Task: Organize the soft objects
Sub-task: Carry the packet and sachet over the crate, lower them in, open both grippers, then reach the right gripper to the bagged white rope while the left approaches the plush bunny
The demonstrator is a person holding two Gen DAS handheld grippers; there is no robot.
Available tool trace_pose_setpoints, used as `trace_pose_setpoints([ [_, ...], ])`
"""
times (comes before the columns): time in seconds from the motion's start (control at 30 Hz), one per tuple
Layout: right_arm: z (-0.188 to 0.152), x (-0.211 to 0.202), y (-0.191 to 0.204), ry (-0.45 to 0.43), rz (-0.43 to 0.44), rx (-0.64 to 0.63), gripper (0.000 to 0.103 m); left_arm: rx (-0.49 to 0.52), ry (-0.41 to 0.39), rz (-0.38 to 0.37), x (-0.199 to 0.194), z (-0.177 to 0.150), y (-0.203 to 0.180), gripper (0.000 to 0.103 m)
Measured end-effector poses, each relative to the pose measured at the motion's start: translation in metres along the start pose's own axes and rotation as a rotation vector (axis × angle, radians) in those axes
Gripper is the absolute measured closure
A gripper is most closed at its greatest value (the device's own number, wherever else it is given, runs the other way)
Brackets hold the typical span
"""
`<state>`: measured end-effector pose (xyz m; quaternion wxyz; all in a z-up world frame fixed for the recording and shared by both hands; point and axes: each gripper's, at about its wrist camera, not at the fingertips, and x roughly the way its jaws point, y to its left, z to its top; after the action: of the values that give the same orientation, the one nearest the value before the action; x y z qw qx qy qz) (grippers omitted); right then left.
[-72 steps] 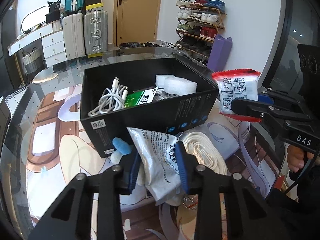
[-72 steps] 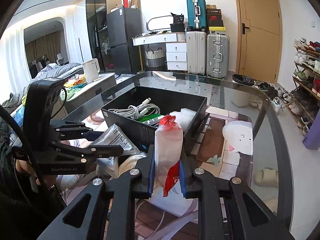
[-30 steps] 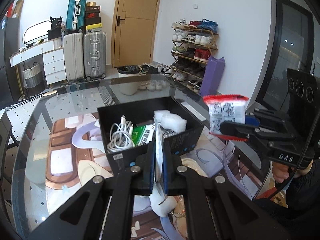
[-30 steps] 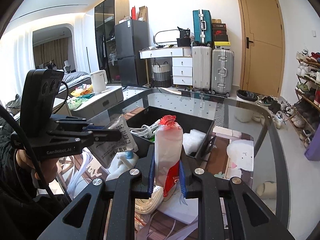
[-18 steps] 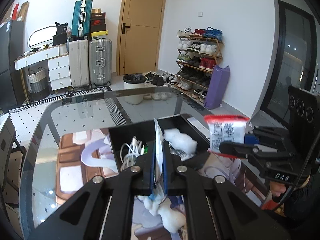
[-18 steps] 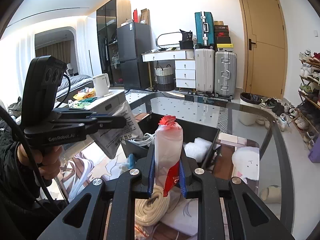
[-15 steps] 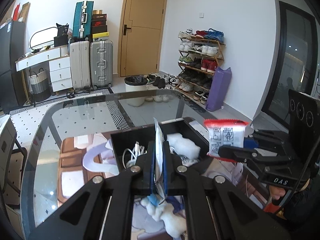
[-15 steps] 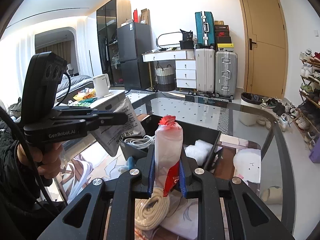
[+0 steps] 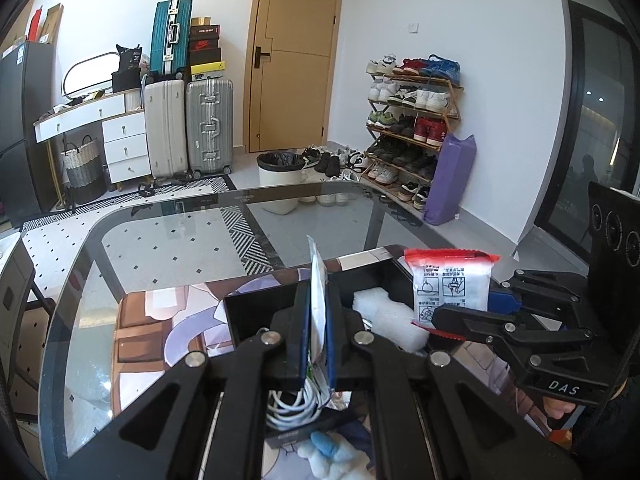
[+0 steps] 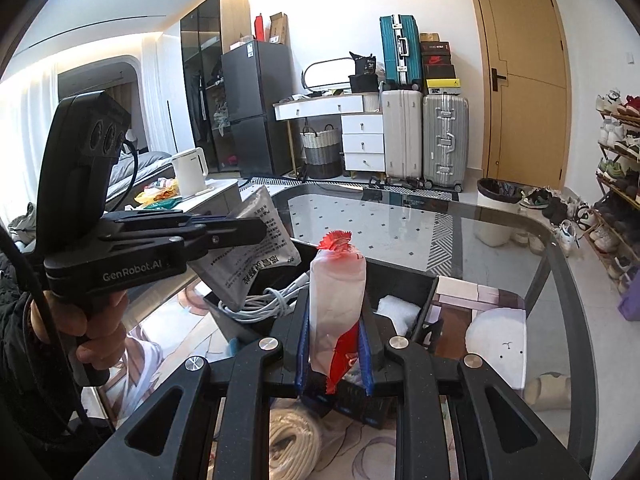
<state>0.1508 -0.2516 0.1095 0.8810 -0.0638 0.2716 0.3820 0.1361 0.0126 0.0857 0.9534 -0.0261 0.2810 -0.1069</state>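
Note:
My left gripper (image 9: 316, 344) is shut on a flat grey-white printed packet (image 9: 317, 300), held edge-on above the black box (image 9: 256, 312). The packet also shows in the right wrist view (image 10: 248, 252), hanging over the box (image 10: 404, 280). My right gripper (image 10: 336, 356) is shut on a red-and-white plastic pouch (image 10: 338, 300), held upright above the box's near side; in the left wrist view the pouch (image 9: 450, 288) sits right of the box. The box holds a white cable (image 10: 264, 300) and white foam wrap (image 9: 384, 316).
The box rests on a printed mat on a glass table (image 9: 168, 240). A coiled cream rope (image 10: 292, 440) and a blue-and-white plush (image 9: 324, 452) lie on the mat in front of the box. A white plush (image 10: 496, 344) lies to the right.
Both grippers have risen higher above the table, carrying their packets. The left gripper's packet now hangs over the box instead of in front of it.

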Motion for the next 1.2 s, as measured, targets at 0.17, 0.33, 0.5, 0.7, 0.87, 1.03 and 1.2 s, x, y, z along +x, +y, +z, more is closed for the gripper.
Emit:
trace_pose_setpoints([
  [0.17,0.005,0.014,-0.003,0.013,-0.022,-0.011,0.083,0.000,0.014,0.007,0.012,0.001,0.001,0.099],
  [0.33,0.004,0.017,0.001,0.023,-0.073,-0.052,0.074,0.009,0.027,0.019,0.019,0.000,0.001,0.097],
  [0.5,-0.001,0.011,-0.002,0.037,-0.094,-0.051,0.070,0.029,0.033,0.022,0.019,-0.002,-0.003,0.089],
  [0.7,-0.011,-0.003,0.001,0.032,-0.101,-0.062,0.052,0.029,0.029,0.027,0.011,-0.007,-0.003,0.060],
  [0.87,-0.018,-0.009,0.004,0.038,-0.103,-0.065,0.018,0.056,0.033,0.066,0.004,-0.011,-0.007,0.057],
  [1.03,-0.021,-0.014,0.005,0.032,-0.122,-0.055,0.002,0.063,0.043,0.087,-0.004,-0.023,-0.007,0.051],
  [1.2,-0.022,-0.015,0.006,0.045,-0.115,-0.037,0.001,0.052,0.049,0.114,-0.013,-0.038,-0.004,0.025],
])
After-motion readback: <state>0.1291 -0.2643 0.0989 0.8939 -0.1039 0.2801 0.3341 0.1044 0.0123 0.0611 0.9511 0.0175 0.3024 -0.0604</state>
